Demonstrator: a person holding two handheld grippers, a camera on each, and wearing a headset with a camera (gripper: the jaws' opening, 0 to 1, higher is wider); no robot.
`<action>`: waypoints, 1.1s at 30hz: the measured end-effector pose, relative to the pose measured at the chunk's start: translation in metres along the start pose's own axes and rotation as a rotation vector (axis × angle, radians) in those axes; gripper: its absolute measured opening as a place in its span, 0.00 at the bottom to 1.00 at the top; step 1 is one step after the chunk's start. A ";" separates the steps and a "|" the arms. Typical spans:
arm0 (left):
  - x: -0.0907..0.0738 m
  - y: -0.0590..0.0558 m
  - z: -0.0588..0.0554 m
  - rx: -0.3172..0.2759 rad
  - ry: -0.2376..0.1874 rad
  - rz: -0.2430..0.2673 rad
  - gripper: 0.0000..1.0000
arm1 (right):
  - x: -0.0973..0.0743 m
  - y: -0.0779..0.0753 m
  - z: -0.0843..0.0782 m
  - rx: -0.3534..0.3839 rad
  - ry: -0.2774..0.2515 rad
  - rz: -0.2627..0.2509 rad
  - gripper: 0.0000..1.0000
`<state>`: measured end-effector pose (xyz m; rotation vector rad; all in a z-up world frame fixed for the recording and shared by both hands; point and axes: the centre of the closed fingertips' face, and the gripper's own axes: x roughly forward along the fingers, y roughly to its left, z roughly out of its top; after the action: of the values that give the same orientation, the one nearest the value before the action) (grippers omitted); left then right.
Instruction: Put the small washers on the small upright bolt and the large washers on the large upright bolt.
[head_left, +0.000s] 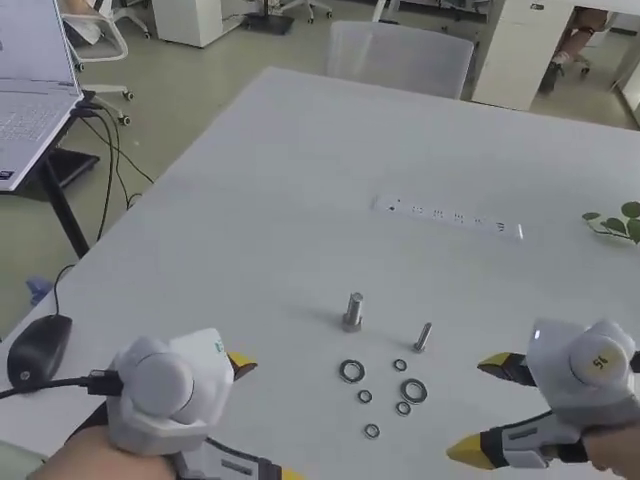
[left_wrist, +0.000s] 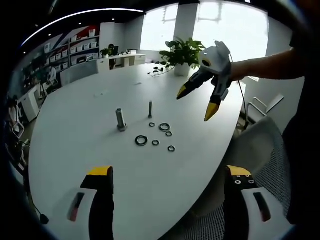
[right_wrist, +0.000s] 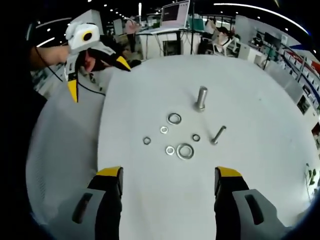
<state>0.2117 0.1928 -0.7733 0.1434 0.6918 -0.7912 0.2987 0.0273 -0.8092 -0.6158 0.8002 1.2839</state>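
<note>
Currently counted on the tabletop (head_left: 300, 180): one large bolt (head_left: 353, 310), one small bolt (head_left: 423, 337), two large washers (head_left: 351, 371), four small washers (head_left: 365, 396). Held open: left claw (left_wrist: 169, 172), right claw (right_wrist: 169, 172).

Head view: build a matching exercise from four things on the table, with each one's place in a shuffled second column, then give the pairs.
Things:
1 large bolt
2 power strip
3 mouse
4 plant leaves

Places:
A at the view's right edge
B at the near left edge of the table
C lying flat, beyond both bolts
D left of the small bolt, just behind the washers

Pairs: 1-D; 2-C; 3-B; 4-A
</note>
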 end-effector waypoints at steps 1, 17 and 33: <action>0.001 0.000 -0.001 -0.002 0.000 -0.002 0.91 | 0.002 -0.001 0.000 -0.005 0.004 0.001 0.76; 0.001 0.007 -0.012 0.010 0.049 0.001 0.89 | 0.037 -0.015 0.007 -0.232 0.137 0.074 0.63; -0.001 0.004 -0.015 -0.008 0.046 -0.014 0.87 | 0.064 -0.023 0.000 -0.325 0.217 0.140 0.54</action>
<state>0.2058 0.2017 -0.7848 0.1499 0.7401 -0.8001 0.3271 0.0609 -0.8614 -0.9870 0.8291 1.5081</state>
